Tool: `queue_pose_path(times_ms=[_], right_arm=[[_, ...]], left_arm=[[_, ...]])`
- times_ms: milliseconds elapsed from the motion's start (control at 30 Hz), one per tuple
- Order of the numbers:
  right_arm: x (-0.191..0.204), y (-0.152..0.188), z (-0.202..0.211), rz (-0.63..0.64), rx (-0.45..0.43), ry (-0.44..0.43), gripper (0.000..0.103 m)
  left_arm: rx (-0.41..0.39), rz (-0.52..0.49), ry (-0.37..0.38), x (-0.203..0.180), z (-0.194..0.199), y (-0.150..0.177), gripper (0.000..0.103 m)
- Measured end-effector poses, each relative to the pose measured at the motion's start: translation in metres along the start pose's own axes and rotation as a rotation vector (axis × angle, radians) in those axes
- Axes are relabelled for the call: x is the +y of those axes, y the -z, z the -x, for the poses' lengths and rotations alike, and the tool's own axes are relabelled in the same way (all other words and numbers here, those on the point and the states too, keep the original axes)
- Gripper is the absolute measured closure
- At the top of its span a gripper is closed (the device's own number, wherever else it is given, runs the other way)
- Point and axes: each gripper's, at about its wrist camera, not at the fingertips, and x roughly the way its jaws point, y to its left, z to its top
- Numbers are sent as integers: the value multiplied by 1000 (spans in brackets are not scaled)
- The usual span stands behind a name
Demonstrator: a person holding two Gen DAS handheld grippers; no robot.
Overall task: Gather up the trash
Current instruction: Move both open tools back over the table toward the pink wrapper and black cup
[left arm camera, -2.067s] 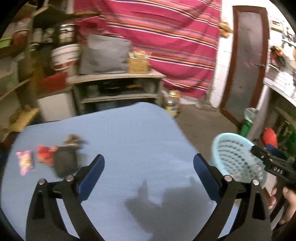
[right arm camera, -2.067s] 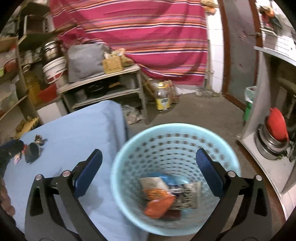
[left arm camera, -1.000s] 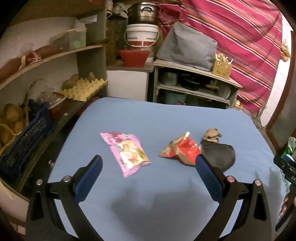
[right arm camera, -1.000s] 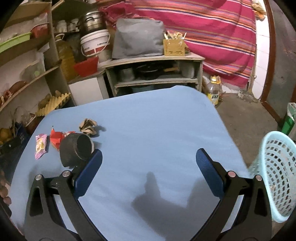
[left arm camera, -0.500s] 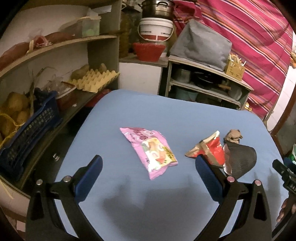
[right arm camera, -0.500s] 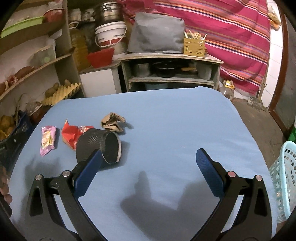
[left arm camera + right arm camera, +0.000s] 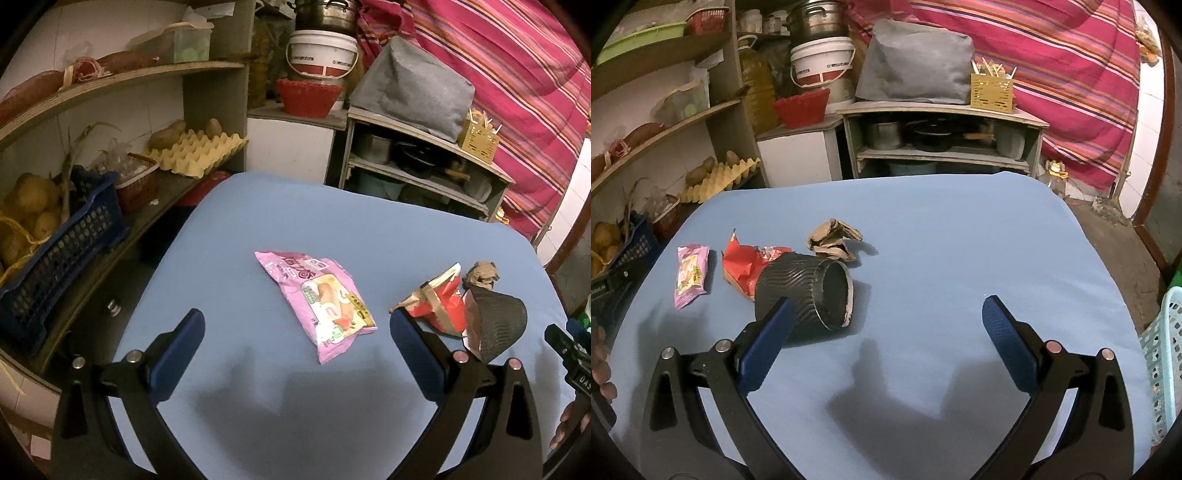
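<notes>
Left tongs (image 7: 295,332): blue pads spread wide, nothing between them, held above the near part of the worktop.
Right tongs (image 7: 884,332): also spread wide and empty; the left pad overlaps the cup in view, but whether it touches I cannot tell.
Worktop (image 7: 942,229): blue cloth cover; the whole right half and the near strip lie bare, and the far edge is rounded.
Pink wrapper (image 7: 317,295): flat, just ahead of the left tongs and between the lines of their pads; its long axis runs from far left to near right, the torn end nearest.
Black cup (image 7: 805,291): ribbed, lying on its side, its open mouth turned to the right and toward the right camera; its long axis lies roughly left to right.
Red wrapper (image 7: 746,264): crumpled, touching the closed end of the cup on its left, and apart from the pink wrapper further left.
Brown paper wad (image 7: 833,240): crushed, just beyond the cup, near but apart.
Basket (image 7: 1161,354): pale turquoise, perforated, off the worktop's right edge and lower, only its wall in view.
Shelves (image 7: 122,79): close along the worktop's left side, with an egg tray (image 7: 195,149) and a blue crate (image 7: 55,254).
</notes>
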Motion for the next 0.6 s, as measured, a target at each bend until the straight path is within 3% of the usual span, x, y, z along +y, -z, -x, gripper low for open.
queue_pose_path(times_ms=[600], right_arm=[[16,0,-10,21,11,-5,4]], left_arm=[[7,9,-7,7,-8,-2,5]])
